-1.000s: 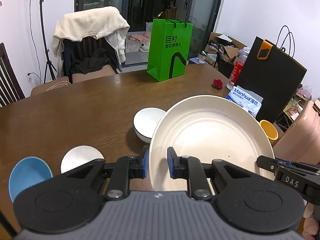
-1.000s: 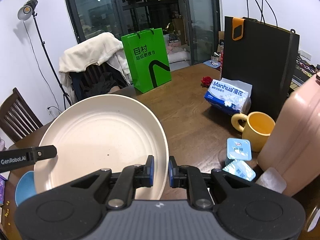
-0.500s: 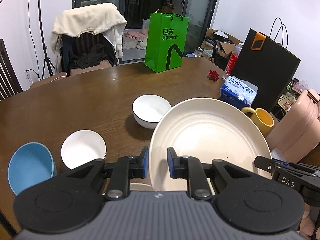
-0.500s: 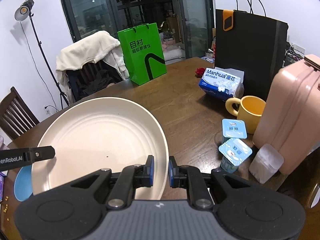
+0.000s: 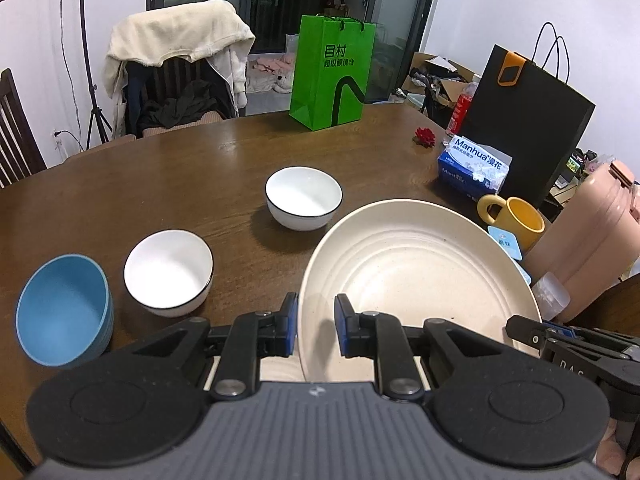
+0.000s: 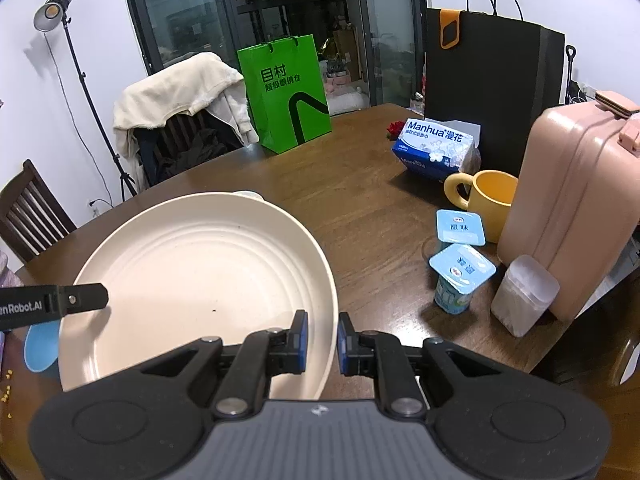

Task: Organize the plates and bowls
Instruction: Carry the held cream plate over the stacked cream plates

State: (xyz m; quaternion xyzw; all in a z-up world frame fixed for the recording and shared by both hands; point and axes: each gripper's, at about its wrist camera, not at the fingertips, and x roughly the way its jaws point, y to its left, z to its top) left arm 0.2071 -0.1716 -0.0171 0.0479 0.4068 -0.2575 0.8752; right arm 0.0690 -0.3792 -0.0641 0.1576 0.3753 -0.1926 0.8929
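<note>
Holding a large cream plate [image 5: 416, 276] between them, both hand-held grippers are clamped on its rim: left hand-held gripper [image 5: 316, 330] pinches the near-left edge, right hand-held gripper [image 6: 322, 342] the near-right edge. Plate is tilted, raised above the brown worktop [image 5: 180, 168], empty apart from a tiny dark speck. W/ the plate up, part of another cream plate shows just below the left gripper's fingers.

Containers on the worktop, left to right: blue bowl [image 5: 64, 310], empty; white bowl w/ dark rim [image 5: 168, 272] just beside it, empty; second white bowl [image 5: 304, 198] further back, empty. Right side: yellow mug [image 6: 486, 198], contents can't be told; two sealed yogurt cups [image 6: 460, 276], foil lids on; small clear lidded tub [image 6: 524, 294] against a pink suitcase [image 6: 568, 208]. Tissue pack [image 6: 438, 148], green bag [image 6: 286, 94] & black bag [image 6: 490, 88] stand behind.
</note>
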